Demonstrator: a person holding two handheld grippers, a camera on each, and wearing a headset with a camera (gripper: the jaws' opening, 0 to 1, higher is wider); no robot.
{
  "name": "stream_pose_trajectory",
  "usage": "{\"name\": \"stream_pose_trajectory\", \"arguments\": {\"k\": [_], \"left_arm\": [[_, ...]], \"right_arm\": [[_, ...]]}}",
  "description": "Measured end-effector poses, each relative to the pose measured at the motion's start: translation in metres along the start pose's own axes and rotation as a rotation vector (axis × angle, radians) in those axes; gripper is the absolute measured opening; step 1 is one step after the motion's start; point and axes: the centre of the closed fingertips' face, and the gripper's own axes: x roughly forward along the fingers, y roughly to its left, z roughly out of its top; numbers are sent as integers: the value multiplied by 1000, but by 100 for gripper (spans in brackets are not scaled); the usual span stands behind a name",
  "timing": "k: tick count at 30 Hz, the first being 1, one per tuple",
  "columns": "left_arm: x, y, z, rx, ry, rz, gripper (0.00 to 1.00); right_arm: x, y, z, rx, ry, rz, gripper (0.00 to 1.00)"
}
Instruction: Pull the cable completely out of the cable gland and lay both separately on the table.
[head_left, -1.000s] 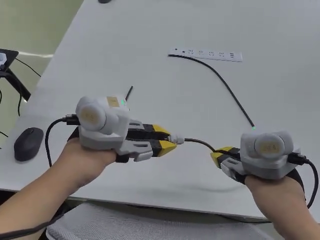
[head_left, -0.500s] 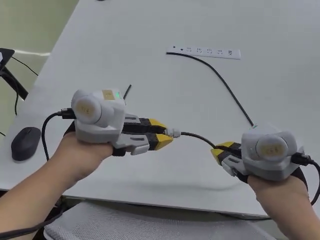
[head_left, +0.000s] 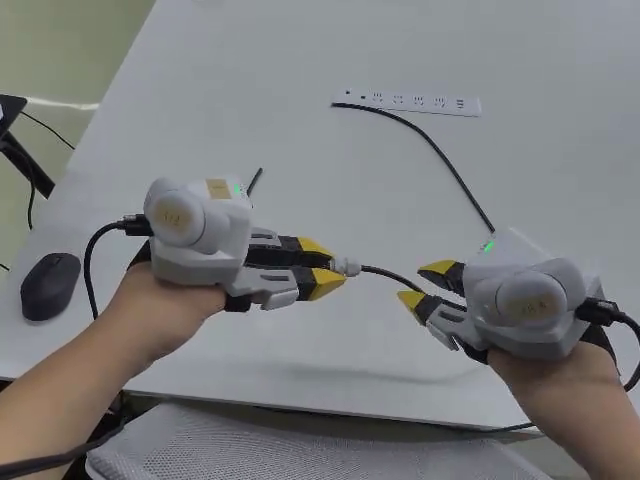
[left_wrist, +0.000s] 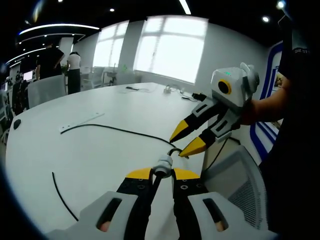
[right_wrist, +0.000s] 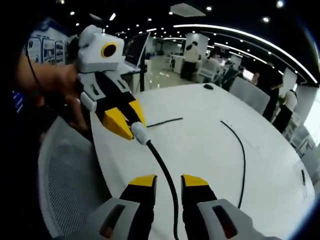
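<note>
The left tool (head_left: 335, 268) is clamped on the cable gland (left_wrist: 162, 163). The right tool (head_left: 425, 285) is spread apart, with the cable (head_left: 385, 271) passing between its jaws.

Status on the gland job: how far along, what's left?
Done: nothing yet; the cable runs into the cable gland. In hand: the left tool is shut on the gland above the table; the right tool is open, jaws either side of the cable, not gripping. Left: grip the cable, pull it fully out, lay both apart on the table.
</note>
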Motion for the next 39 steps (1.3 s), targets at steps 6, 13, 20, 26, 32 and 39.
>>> {"name": "stream_pose_trajectory", "arguments": {"k": [6, 13, 20, 26, 32, 39], "left_arm": [[1, -3, 1, 23, 11, -7, 15], [1, -4, 1, 53, 15, -10, 15], [0, -5, 2, 64, 14, -11, 15], [1, -6, 2, 70, 18, -9, 15], [0, -6, 1, 67, 17, -11, 15], [2, -8, 3, 72, 11, -14, 15]], "right_arm": [[10, 8, 14, -101, 2, 23, 13], [15, 18, 17, -203, 15, 53, 10], [15, 20, 22, -245, 1, 39, 4], [17, 20, 22, -250, -2, 40, 2], [16, 22, 22, -237, -7, 42, 1], [14, 18, 19, -174, -13, 39, 0]]}}
